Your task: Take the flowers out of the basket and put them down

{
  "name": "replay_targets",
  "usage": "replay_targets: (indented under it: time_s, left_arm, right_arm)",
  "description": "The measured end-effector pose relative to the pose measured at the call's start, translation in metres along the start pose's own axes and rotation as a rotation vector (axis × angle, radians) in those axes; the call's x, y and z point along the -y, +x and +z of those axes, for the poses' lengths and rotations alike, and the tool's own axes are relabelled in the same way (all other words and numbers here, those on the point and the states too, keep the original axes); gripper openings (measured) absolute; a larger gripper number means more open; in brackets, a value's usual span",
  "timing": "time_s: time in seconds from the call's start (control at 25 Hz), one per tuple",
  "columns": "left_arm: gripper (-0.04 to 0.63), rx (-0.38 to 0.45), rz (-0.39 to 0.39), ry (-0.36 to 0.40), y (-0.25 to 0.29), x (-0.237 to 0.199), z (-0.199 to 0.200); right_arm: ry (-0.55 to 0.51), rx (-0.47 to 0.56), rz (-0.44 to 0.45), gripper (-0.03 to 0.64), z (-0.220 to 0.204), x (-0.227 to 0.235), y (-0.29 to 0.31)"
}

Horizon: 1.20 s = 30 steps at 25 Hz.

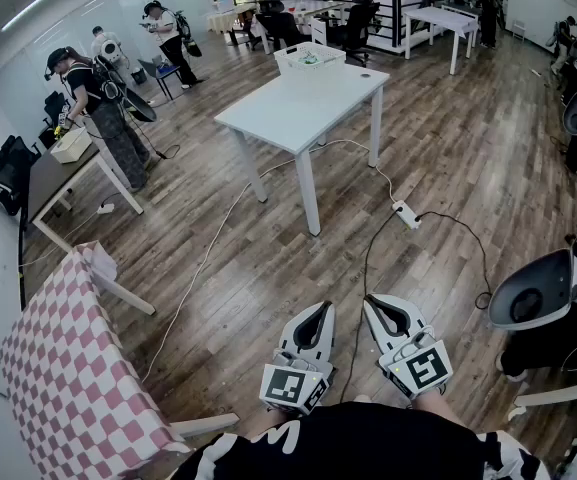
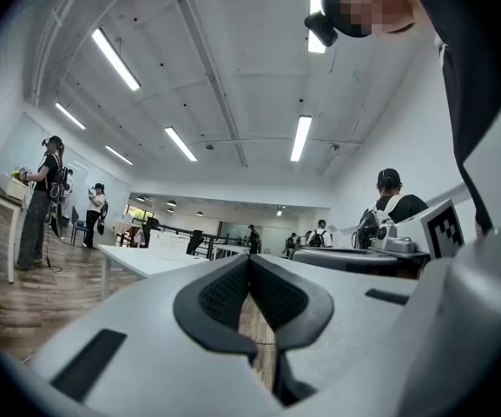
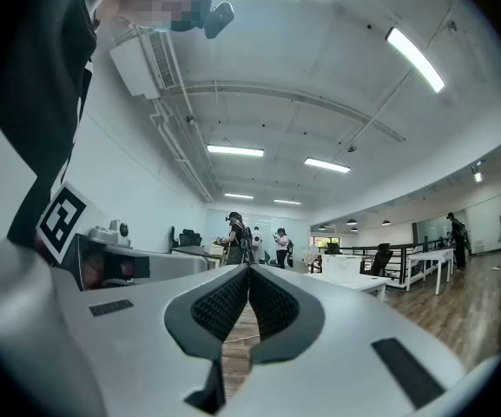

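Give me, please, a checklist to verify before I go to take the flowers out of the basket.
1. Left gripper empty, jaws together: ok.
2. Right gripper empty, jaws together: ok.
3. Basket in view on the white table: ok.
4. Basket within reach: not ok, the table stands far ahead.
5. Floor path free: not ok, a power strip and cables lie before the table.
6. Flowers in the basket: cannot tell, only something greenish shows.

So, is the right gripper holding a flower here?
No, the right gripper has its jaws shut on each other, with nothing between them.
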<state>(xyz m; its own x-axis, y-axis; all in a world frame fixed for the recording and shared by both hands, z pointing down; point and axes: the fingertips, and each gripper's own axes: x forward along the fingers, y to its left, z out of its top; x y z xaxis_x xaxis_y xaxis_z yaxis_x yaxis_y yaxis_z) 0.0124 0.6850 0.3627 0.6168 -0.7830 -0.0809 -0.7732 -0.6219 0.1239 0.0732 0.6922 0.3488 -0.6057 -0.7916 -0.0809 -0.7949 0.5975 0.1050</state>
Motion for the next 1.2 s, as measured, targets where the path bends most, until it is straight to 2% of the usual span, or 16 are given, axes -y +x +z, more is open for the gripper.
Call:
replay_targets:
  time_s: [0.08,0.24,0.88,1.04,1.2]
  left_arm:
    - [0.005,0.000,-0.004,0.003,-0.001,0.000,0.001]
    - [0.005,-0.003,-0.002,0.005,-0.003,0.000,0.002]
    - [0.005,-0.004,-0.013,0.004,0.003,0.009,-0.002]
    - [0.005,-0.006,-0.008,0.002,0.010,0.015,-0.003]
    - [0.005,0.001,-0.006,0.005,0.021,0.026,-0.003]
  right_arm:
    - [-0.003,-0.009,0.002,0.018,-0.009,-0.001,-0.002]
    - [0.000,-0.002,-0.005,0.018,0.002,-0.003,0.001]
    - [-0.008,-0.039,-0.039,0.018,-0.001,0.008,-0.005]
    - [-0.003,0.021,-0.042,0.018,0.005,0.016,-0.011]
    - [0.011,0.016,-0.067,0.020,0.004,0.036,-0.019]
